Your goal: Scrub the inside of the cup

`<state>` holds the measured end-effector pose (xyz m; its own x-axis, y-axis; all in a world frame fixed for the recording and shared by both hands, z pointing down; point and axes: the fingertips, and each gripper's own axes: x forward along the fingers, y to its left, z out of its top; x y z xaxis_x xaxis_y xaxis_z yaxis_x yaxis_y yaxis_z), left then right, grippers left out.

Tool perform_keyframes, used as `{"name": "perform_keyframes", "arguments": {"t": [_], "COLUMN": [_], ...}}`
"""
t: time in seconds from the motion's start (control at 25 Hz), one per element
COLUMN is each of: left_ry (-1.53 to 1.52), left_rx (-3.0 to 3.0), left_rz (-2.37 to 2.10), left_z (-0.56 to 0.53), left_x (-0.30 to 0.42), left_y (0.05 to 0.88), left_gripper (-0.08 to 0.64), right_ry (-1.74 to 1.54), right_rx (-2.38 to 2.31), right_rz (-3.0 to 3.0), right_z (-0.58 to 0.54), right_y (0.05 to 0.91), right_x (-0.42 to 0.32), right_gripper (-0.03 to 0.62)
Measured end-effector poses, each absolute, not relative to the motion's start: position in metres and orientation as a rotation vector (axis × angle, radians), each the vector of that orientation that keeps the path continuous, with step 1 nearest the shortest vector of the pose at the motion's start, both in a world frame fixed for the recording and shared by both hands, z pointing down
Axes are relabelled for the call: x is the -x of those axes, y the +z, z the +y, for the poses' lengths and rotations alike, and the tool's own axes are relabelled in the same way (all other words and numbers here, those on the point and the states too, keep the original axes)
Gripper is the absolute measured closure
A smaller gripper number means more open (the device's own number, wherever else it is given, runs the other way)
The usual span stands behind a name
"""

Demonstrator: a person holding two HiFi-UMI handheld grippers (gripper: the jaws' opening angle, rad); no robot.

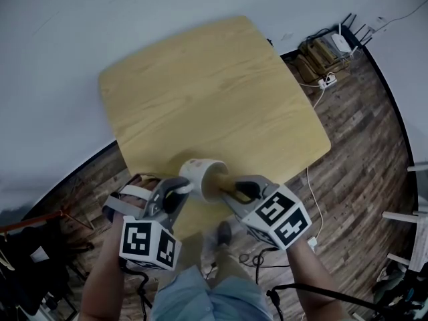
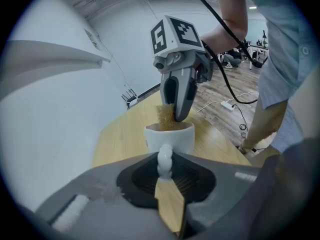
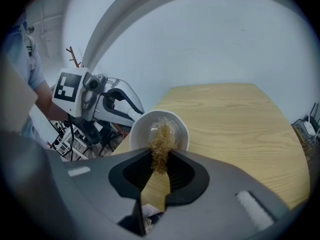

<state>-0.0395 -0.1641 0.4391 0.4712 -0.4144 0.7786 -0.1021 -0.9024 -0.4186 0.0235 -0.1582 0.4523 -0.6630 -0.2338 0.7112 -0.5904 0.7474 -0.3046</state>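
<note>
A white cup (image 1: 200,172) is held tilted on its side above the near edge of the wooden table (image 1: 200,85). My left gripper (image 1: 179,187) is shut on the cup's handle (image 2: 164,159), which shows white between its jaws. My right gripper (image 1: 231,189) is shut on a golden wire scrubber (image 3: 161,141), whose tuft reaches into the cup's mouth (image 3: 160,129). In the left gripper view the right gripper (image 2: 180,91) comes down from above, and the scrubber (image 2: 165,116) sits at the rim of the cup (image 2: 170,136). The cup's bottom inside is partly hidden by the scrubber.
The tabletop carries nothing else. On the plank floor to the right lie a power strip (image 1: 328,81) with cables and a box of devices (image 1: 328,49). The person's shoe (image 1: 224,233) stands under the table's near edge. A white wall runs along the far left.
</note>
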Motion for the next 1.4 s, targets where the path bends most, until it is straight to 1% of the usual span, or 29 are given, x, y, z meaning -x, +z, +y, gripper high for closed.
{"name": "perform_keyframes", "arguments": {"t": [0.56, 0.8, 1.12, 1.4], "left_ry": [-1.404, -1.41, -1.402, -1.402], "left_rx": [2.362, 2.378, 2.383, 2.391], "left_rz": [0.405, 0.404, 0.405, 0.438], "left_z": [-0.165, -0.163, -0.164, -0.165], "left_x": [0.034, 0.035, 0.034, 0.037], "left_y": [0.443, 0.443, 0.441, 0.44], "left_gripper": [0.482, 0.482, 0.482, 0.482], "right_ry": [0.864, 0.81, 0.651, 0.676], "right_rx": [-0.521, -0.57, -0.679, -0.637], "right_rz": [-2.353, -2.382, -2.348, -2.255], "right_z": [-0.146, -0.166, -0.183, -0.16], "right_y": [0.44, 0.43, 0.435, 0.457], "right_x": [-0.001, 0.001, -0.02, -0.022], "right_gripper": [0.523, 0.523, 0.523, 0.524]}}
